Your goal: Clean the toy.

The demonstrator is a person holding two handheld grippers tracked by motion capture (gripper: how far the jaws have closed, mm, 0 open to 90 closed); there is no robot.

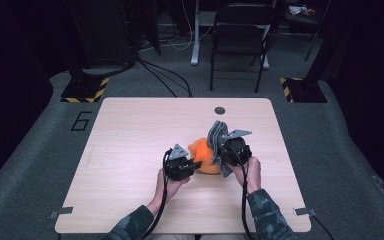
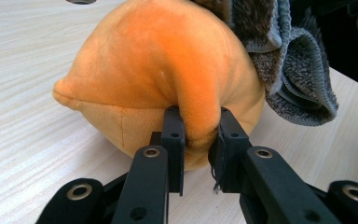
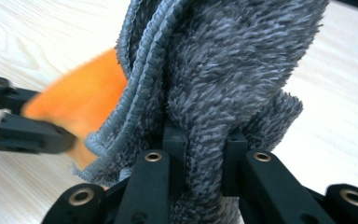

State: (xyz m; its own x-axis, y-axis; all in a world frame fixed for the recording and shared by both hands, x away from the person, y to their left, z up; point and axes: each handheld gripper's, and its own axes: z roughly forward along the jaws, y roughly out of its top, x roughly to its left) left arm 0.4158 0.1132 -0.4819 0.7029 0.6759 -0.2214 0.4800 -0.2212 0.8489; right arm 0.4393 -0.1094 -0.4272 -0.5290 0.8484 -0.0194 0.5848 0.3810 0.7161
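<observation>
2 hands low over table [image 1: 130, 130] | left gripper [image 2: 199, 140] fingers pinch orange plush [image 2: 158, 70] | right gripper [image 3: 206, 149] fingers clamp grey cloth [image 3: 228, 70]

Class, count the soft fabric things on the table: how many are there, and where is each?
2. An orange plush lies mid-table, pinched by the left gripper. A grey towel rises beside it, clamped in the right gripper. Nothing seems hidden.

Wide bare table [image 1: 130, 130] across the left half of the high view, and a clear strip along the far edge, broken by 1 small dark round hole [image 1: 219, 110] at upper centre. The centre is crowded: the orange plush [image 1: 203, 156] sits there with the grey towel [image 1: 219, 135] bunched against its right side, and the 2 grippers close in from below. Right of the towel, open tabletop again.
</observation>
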